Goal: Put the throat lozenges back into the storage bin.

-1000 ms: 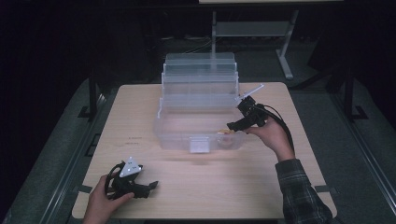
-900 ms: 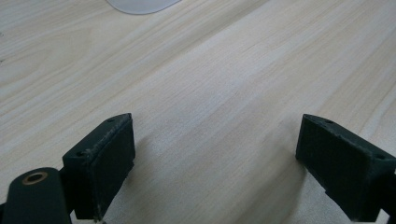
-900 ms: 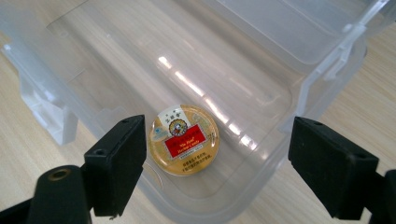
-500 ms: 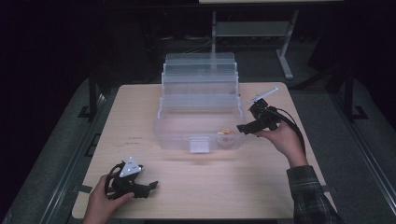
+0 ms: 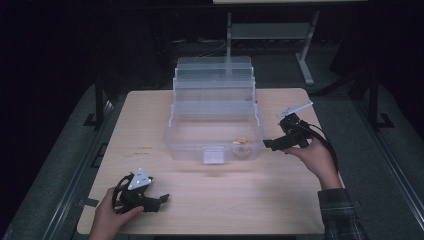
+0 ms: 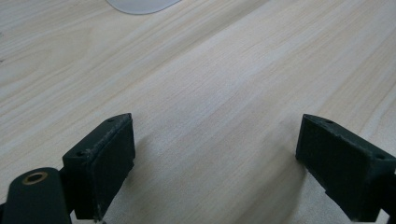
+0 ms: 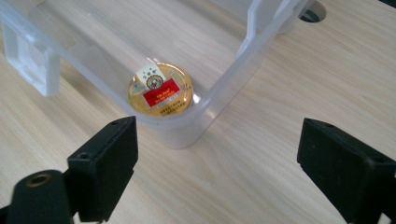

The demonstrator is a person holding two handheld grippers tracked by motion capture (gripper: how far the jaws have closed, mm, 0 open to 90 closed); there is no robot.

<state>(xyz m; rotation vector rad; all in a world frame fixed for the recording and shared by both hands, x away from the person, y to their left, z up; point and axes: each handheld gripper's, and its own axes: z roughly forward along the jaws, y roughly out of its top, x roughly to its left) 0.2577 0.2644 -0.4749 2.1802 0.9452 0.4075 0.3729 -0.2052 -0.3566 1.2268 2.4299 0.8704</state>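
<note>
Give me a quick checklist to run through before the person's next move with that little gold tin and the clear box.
1. Gold tin lies flat in the clear box's near corner: ok.
2. Right tongs have just been opening, nothing between them: ok.
3. Right tongs outside the box wall: ok.
4. Left tongs open on the table, holding nothing: ok.
5. Box tiers folded back, open: ok.
6. Tin's lid tight: cannot tell.

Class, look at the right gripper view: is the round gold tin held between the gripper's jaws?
No: the gold tin lies inside the clear box, beyond the open right gripper.
</note>
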